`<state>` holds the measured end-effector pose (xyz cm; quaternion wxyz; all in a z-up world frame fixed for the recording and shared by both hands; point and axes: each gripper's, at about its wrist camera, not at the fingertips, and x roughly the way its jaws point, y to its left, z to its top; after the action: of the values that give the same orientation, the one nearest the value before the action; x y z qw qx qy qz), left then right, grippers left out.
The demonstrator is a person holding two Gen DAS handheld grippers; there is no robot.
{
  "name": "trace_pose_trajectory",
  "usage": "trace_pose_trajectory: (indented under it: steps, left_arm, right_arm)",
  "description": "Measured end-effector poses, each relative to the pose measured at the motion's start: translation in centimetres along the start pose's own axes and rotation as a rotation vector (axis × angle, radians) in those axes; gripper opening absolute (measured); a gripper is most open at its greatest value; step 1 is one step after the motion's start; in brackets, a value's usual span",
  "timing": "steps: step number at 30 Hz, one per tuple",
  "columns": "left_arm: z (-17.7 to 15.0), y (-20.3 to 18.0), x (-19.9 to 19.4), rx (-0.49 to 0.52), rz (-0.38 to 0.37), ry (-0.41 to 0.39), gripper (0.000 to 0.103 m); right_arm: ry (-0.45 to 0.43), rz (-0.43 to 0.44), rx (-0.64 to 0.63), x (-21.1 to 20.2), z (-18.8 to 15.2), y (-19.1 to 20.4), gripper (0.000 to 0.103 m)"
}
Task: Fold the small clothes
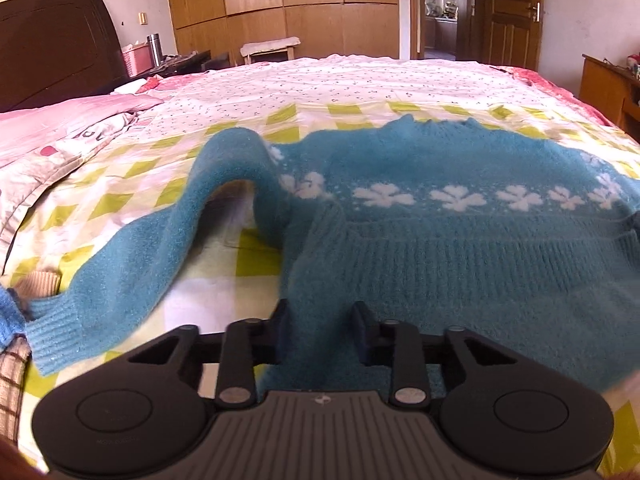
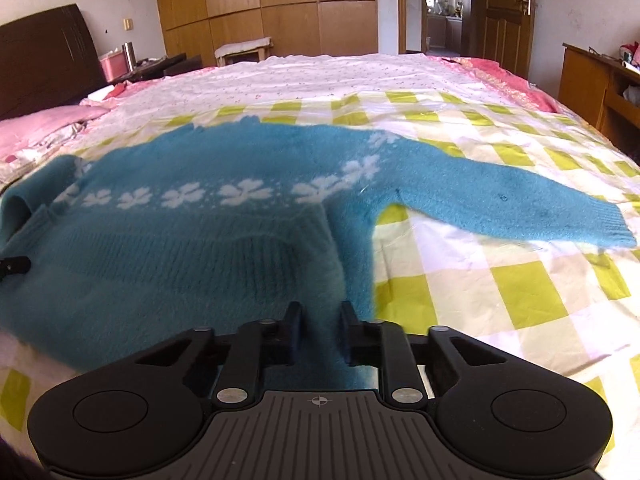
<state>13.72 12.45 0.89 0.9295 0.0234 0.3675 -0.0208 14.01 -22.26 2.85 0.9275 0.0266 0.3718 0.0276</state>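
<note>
A blue sweater [image 1: 440, 248] with white flowers is lying on the bed [image 1: 360, 80], filling the middle of both frames. The left hand-held gripper [image 1: 320, 324] is pinching its bottom edge. The right hand-held gripper [image 2: 320, 326] is pinching what is probably the same edge.

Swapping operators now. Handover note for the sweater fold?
Left gripper: shut on the fuzzy teal knitted sweater with white flowers, at its bottom hem.
Right gripper: shut on the same hem, other corner.
The sweater lies spread on the green-and-white checked bedsheet; right sleeve flat, left sleeve humped up.
Done: both hem corners gripped.
Left: probably fold the hem up towards the collar, then the sleeves.
</note>
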Motion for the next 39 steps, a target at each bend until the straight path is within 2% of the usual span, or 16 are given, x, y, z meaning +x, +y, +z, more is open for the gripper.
trace_pose_trajectory:
  steps: [1, 6, 12, 14, 18, 23, 28, 33, 36, 39]
  left_arm:
    - [0.0, 0.2, -0.2, -0.017, -0.020, 0.007, 0.022]
    - [-1.0, 1.7, -2.6, -0.096, -0.155, 0.015, 0.018]
    - [-3.8, 1.9, -6.9, -0.099, -0.209, 0.024, 0.018]
    - [-5.0, 1.8, -8.2, -0.086, -0.210, 0.030, 0.018]
    - [-6.9, 2.2, -10.2, -0.073, -0.194, 0.050, 0.019]
    - [-8.3, 2.8, -12.0, -0.067, -0.182, 0.074, 0.019]
    - [-8.8, 2.3, -14.4, 0.015, -0.203, 0.101, 0.019]
    - [-9.0, 1.0, -16.4, 0.086, -0.210, 0.097, 0.020]
    - [-8.4, 0.9, -17.1, 0.086, -0.231, 0.081, 0.020]
    - [-7.2, 0.5, -17.6, 0.073, -0.260, 0.032, 0.022]
  right_arm:
    - [-0.002, 0.012, 0.002, -0.2, 0.1, -0.2, 0.013]
    - [-0.024, 0.098, -0.045, -2.7, -0.3, -0.5, 0.011]
    - [-0.047, 0.193, -0.125, -7.5, -1.8, -1.2, 0.010]
    - [-0.043, 0.210, -0.180, -8.9, -2.7, -1.0, 0.010]
    - [0.007, 0.171, -0.289, -9.6, -4.5, -0.7, 0.010]
    - [0.031, 0.148, -0.337, -10.6, -5.1, -1.1, 0.009]
    - [0.065, 0.120, -0.386, -12.3, -5.3, -1.9, 0.006]
    - [0.056, 0.106, -0.369, -13.7, -5.6, -2.5, 0.010]
    - [0.018, 0.152, -0.327, -14.0, -4.9, -2.0, 0.013]
    - [-0.018, 0.213, -0.294, -13.2, -4.0, -0.6, 0.013]
